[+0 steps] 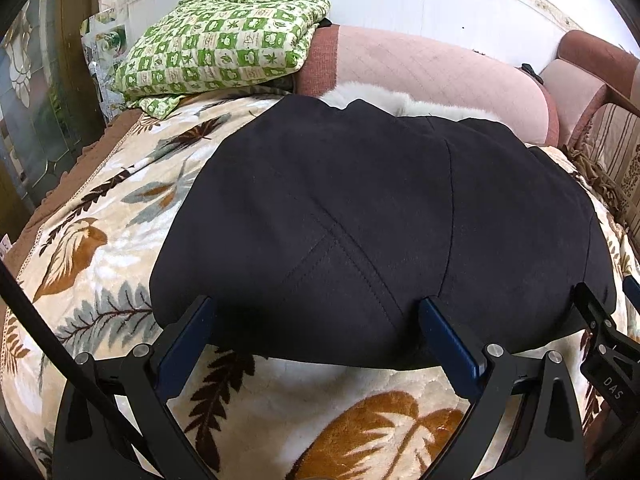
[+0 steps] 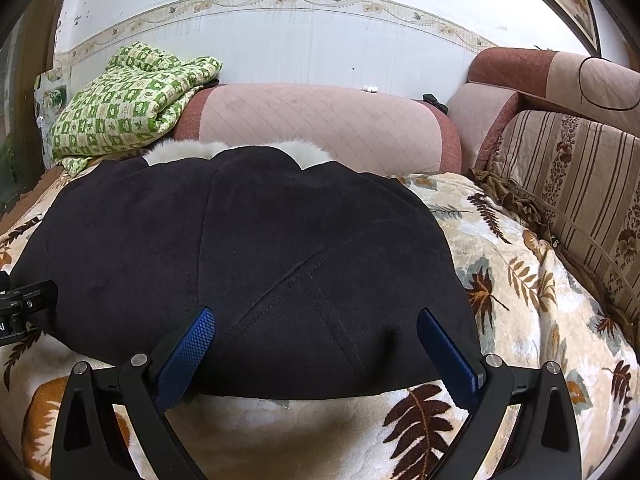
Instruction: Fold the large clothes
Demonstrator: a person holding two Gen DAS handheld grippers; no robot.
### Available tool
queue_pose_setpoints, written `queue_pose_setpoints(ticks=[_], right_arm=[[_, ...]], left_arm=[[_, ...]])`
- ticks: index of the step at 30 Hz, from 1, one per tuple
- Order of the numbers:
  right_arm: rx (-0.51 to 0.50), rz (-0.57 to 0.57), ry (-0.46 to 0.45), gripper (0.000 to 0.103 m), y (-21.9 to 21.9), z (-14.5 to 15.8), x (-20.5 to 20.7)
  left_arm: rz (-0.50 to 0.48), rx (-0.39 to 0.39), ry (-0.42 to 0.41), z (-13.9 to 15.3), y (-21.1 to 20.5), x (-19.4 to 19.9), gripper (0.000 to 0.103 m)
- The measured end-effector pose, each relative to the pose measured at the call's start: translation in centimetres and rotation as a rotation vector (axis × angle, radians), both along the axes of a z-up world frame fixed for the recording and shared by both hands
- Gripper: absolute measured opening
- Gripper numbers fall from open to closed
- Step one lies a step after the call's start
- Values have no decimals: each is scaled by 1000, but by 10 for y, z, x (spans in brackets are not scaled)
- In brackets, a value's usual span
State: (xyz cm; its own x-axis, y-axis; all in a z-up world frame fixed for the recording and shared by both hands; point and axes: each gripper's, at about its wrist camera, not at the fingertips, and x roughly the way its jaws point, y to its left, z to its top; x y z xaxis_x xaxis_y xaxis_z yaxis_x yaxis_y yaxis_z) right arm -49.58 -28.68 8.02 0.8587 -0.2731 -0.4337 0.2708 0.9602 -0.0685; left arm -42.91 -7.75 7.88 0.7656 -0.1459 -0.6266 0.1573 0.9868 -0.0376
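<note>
A large black coat (image 1: 360, 208) (image 2: 248, 248) with a white fur collar (image 1: 404, 104) (image 2: 224, 150) lies spread flat on a leaf-patterned blanket (image 1: 100, 240) (image 2: 520, 280). My left gripper (image 1: 316, 320) is open, its blue fingers hovering over the coat's near hem on the left side. My right gripper (image 2: 316, 328) is open too, above the near hem on the right side. Nothing sits between either pair of fingers. The right gripper's tip (image 1: 600, 320) shows at the edge of the left wrist view, and the left gripper's tip (image 2: 28, 300) at the edge of the right wrist view.
A green checkered quilt (image 1: 224, 44) (image 2: 128, 100) is piled at the back left. Pink sofa cushions (image 1: 432, 76) (image 2: 320, 124) line the wall behind the coat. A striped cushion (image 2: 580, 184) stands on the right. Bare blanket lies in front of the hem.
</note>
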Motion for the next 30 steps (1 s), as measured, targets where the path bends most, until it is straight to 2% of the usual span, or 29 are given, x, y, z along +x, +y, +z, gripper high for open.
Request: queue_pose_setpoints(ticks=[27,30], right_arm=[[-5,-4,-11,102,1,0,0],[-8,-12,-13,102,0,0,1]], left_arm=[[-6,-25,17,-3,1,4,100],[-7,-13,-6,-1,-1,2,100]])
